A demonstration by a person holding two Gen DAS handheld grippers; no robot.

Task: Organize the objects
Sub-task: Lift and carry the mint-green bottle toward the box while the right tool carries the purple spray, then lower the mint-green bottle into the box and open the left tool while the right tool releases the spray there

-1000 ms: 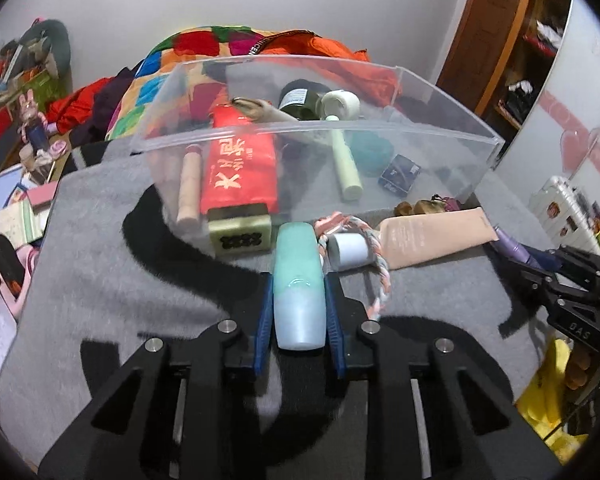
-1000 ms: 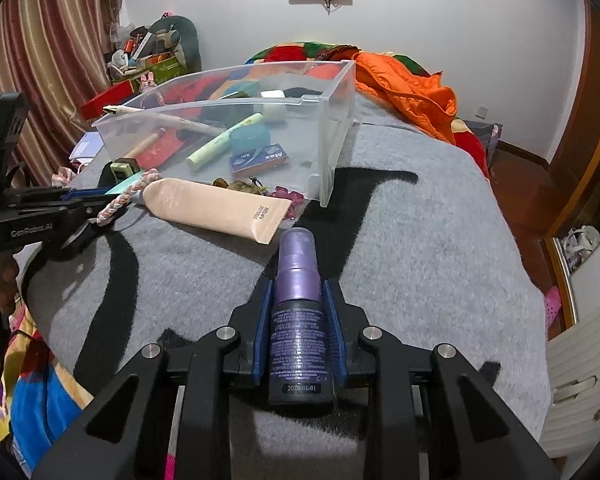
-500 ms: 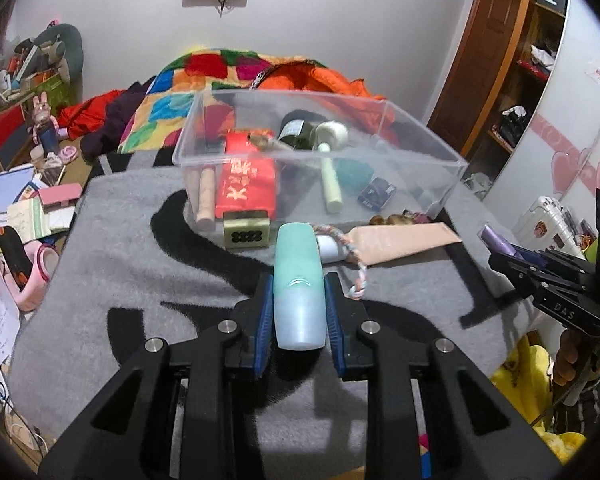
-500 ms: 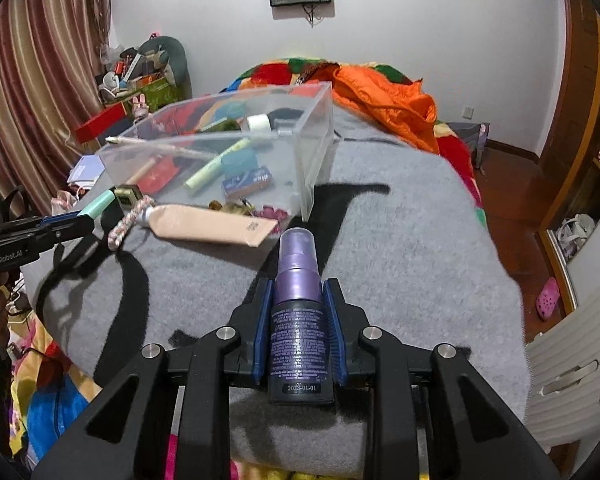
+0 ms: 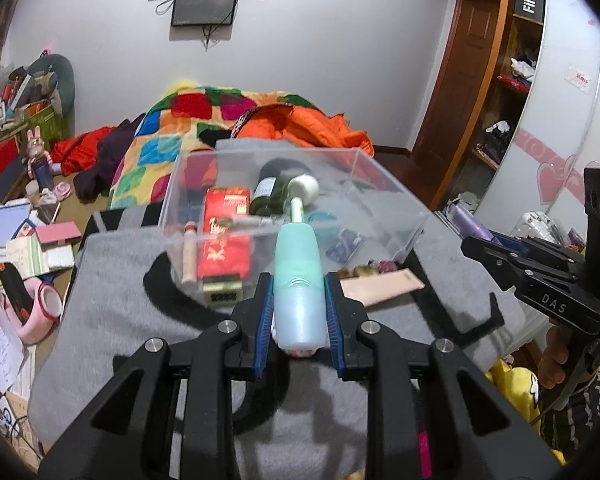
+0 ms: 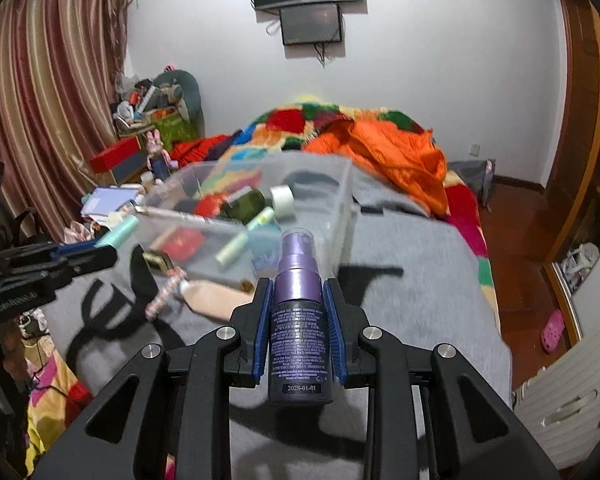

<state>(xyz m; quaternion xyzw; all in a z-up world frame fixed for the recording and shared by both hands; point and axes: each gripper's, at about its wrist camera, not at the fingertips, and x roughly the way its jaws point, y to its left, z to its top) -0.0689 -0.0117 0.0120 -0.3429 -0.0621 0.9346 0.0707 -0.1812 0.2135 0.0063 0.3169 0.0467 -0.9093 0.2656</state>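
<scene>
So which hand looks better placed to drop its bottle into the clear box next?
Probably left. Its hand-held gripper points the teal bottle straight at the clear box; the right one's purple spray bottle sits off toward the box's corner.

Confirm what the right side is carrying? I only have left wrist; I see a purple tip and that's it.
Observer: The right gripper is shut on a purple spray bottle, clear cap forward.
Operator: Any label readable?
Observer: Its base reads 2028-01-01; the body text is too small.
Operator: Anything by the clear bin that my teal bottle hides?
Observer: A braided rope lies on the grey blanket at the beige tube, in front of the clear bin.
</scene>
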